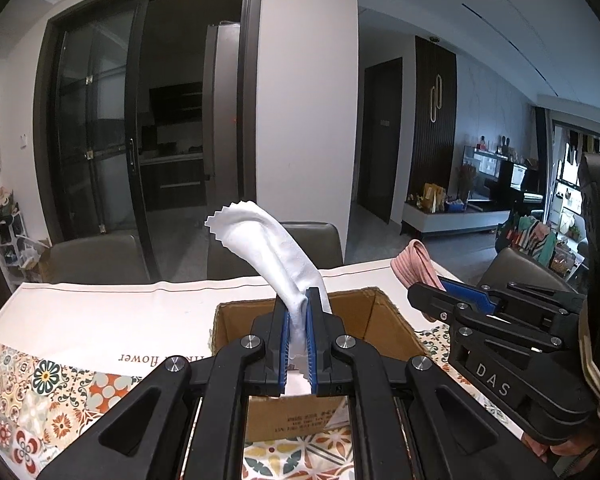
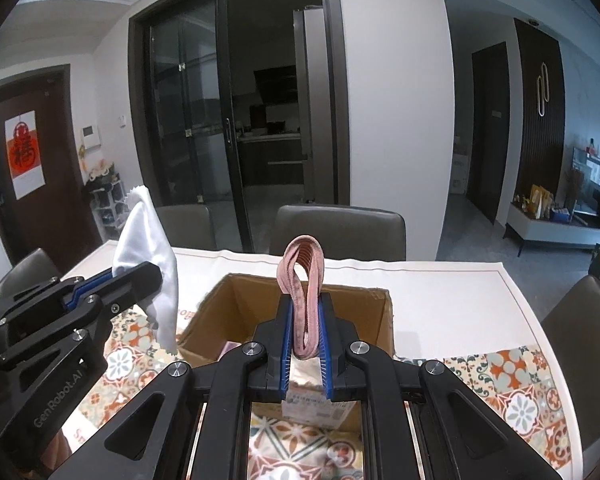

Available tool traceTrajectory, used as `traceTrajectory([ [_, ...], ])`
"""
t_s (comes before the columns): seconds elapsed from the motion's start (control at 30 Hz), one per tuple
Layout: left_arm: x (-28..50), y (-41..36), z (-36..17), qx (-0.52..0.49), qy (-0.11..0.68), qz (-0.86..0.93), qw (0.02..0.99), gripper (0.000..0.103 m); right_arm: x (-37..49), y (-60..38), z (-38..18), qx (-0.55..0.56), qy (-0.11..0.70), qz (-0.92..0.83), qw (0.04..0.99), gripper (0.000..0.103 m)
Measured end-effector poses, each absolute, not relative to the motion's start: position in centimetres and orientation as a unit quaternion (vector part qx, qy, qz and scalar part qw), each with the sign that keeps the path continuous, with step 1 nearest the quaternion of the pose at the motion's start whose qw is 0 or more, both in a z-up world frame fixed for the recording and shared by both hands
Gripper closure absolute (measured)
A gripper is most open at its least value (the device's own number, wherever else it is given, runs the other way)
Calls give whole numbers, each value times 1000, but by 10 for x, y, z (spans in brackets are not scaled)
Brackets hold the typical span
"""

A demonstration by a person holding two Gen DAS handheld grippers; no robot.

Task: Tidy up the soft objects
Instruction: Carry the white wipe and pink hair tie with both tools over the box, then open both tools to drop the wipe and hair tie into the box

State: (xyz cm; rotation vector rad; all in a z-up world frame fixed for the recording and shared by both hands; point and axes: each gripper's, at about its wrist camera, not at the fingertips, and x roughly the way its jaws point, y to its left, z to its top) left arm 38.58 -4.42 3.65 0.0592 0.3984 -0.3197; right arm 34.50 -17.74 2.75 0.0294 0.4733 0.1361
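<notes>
Writing: "DAS" on the right gripper's body; "GenRobot.AI" on the left gripper's; "flower" upside down on the tablecloth; a red character on the door poster.
Left gripper: clamped on a white cloth, which stands up toward 11 o'clock, zigzag edge on top.
Right gripper: pinching a pink band, looped upright (folded flat).
Box: open cardboard, under both grippers; the cloth and band are held above it.
Hidden: box label print too small to read; box contents mostly blocked by the jaws.
</notes>
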Motion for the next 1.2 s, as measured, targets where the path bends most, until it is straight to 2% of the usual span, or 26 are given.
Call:
traceTrajectory([
  [0.43, 442, -57, 2, 43, 238, -152, 958, 94, 399, -176, -3, 5, 283, 57, 957, 90],
  [0.93, 490, -71, -59, 49, 344, -151, 926, 91, 453, -191, -55, 11, 368, 45, 929, 89],
  [1.03, 489, -72, -61, 56, 348, -147, 924, 73, 460, -197, -64, 27, 385, 45, 921, 86],
  [1.07, 489, -73, -61, 56, 351, -146, 923, 63, 461, -198, -65, 26, 387, 43, 921, 82],
  [1.13, 489, -72, -60, 56, 349, -142, 925, 61, 461, -199, -66, 27, 388, 44, 920, 63],
  [1.2, 487, -70, -58, 57, 349, -139, 925, 55, 460, -199, -65, 26, 383, 44, 922, 63],
])
